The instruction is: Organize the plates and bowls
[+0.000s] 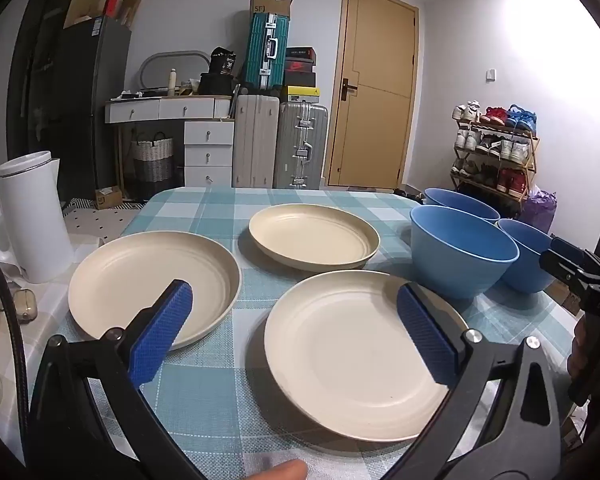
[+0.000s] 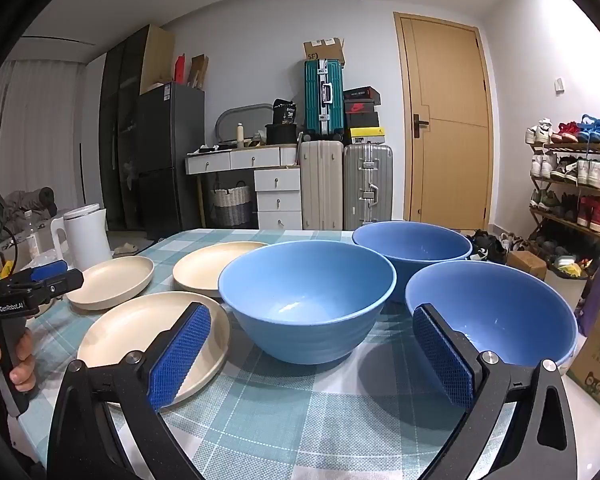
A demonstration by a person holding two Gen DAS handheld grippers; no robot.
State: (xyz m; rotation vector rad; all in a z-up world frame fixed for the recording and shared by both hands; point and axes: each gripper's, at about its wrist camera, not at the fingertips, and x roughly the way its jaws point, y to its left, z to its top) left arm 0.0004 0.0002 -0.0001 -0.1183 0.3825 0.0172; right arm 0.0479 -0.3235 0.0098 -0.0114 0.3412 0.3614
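Left tool [image 1: 296, 332] hides near plate [image 1: 340, 360] (partly).

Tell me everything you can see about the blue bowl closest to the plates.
The blue bowl is round, deep and wide-mouthed, in a matte light blue that looks like plastic or ceramic, with faint ridges near its base. It stands upright and empty on the checked tablecloth, a soft glare inside. The near cream plate lies just to its left; whether they touch is unclear. Two more blue bowls sit to its right and behind. Neither gripper touches it.
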